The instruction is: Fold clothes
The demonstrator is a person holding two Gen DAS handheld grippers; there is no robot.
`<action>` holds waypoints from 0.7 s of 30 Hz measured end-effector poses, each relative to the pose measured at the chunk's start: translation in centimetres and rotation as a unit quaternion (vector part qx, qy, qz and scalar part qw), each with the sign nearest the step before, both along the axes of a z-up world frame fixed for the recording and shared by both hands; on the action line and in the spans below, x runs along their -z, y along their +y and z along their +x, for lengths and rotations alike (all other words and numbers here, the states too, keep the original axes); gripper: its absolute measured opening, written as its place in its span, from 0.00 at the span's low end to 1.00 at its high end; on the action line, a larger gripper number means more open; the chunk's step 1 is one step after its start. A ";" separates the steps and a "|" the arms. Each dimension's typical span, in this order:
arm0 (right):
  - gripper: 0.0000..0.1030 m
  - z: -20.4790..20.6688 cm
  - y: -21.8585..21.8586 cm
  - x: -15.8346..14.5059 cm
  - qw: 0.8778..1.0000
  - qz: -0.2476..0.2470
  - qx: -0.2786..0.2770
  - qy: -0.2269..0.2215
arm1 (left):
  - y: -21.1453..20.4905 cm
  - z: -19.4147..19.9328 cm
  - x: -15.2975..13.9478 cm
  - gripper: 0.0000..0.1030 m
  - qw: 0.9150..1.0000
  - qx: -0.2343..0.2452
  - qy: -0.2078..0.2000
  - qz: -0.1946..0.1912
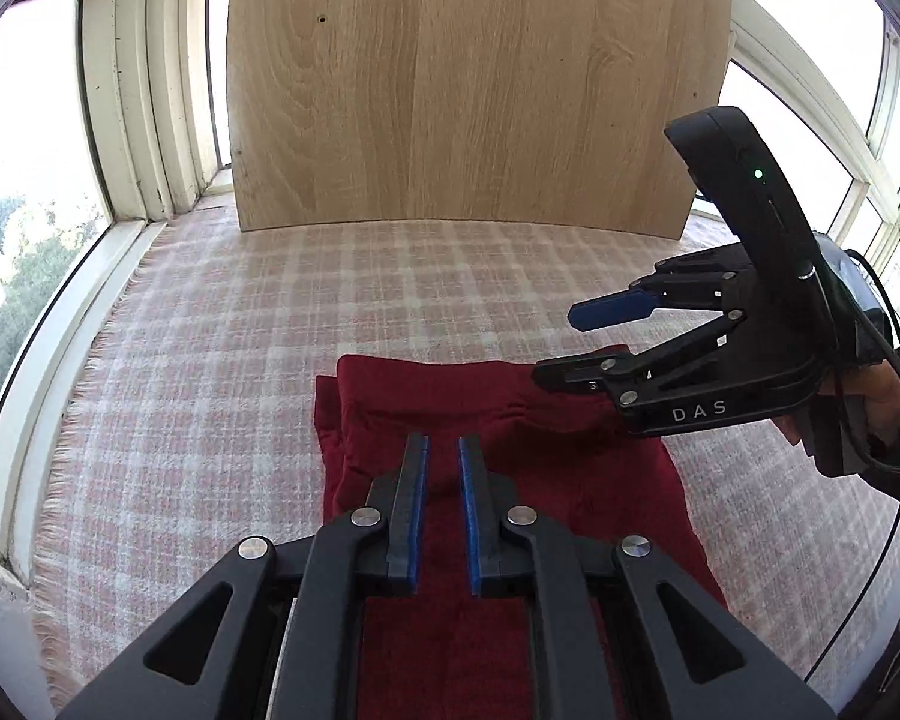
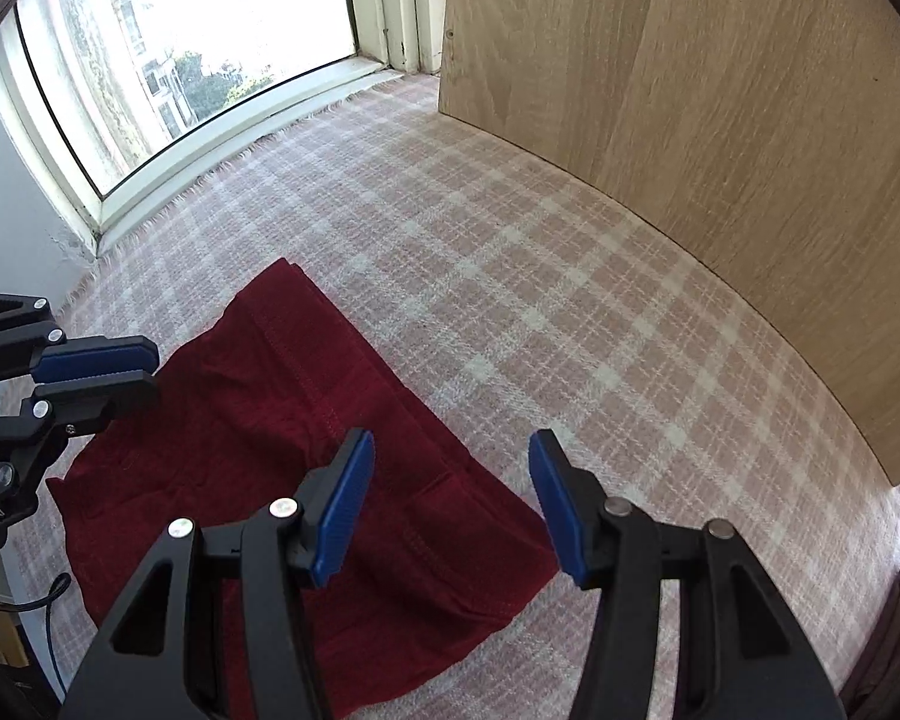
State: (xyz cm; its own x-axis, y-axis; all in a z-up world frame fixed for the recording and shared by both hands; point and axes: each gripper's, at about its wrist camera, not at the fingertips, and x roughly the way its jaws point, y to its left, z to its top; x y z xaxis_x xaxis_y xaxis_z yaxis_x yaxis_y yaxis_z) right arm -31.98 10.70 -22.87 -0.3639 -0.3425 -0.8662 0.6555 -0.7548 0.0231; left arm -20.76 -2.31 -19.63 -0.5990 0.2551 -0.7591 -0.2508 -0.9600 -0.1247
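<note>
Left wrist view: left gripper (image 1: pixel 444 456) hovers just above the red garment (image 1: pixel 600 498), jaws narrowed to a slim gap with nothing between them, apparently poised to pinch a fold. Right gripper (image 2: pixel 450 504), jaws spread wide and empty, hangs over the garment's edge, seemingly awaiting its own grasp. The garment lies flat, already folded into a rectangle, on the checked blanket (image 1: pixel 390 288); in the left wrist view its long axis runs away from the camera toward the upright wooden board (image 1: pixel 480 78), with window frames (image 1: pixel 144 120) beyond.
</note>
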 end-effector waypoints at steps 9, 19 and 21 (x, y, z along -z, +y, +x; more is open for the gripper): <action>0.51 1.0 3.5 -2.4 0.998 -0.029 0.008 -0.048 | -2.3 -5.5 4.0 0.09 0.998 -0.045 -0.031 -0.038; 0.37 0.1 1.9 1.7 0.997 0.005 0.006 -0.071 | -3.2 -3.9 1.6 0.12 0.999 -0.046 -0.001 -0.022; 0.37 0.3 3.0 0.5 0.998 -0.018 0.019 -0.063 | -4.1 -2.5 0.1 0.13 0.999 -0.052 0.009 -0.008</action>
State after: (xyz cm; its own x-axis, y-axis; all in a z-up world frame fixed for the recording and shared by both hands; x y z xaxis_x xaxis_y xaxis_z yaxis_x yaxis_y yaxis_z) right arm -31.68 13.69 -23.38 -0.2661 -0.3628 -0.8931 0.6164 -0.7764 0.1317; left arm -23.23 -6.40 -19.74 -0.6355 0.1791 -0.7510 -0.1526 -0.9827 -0.1052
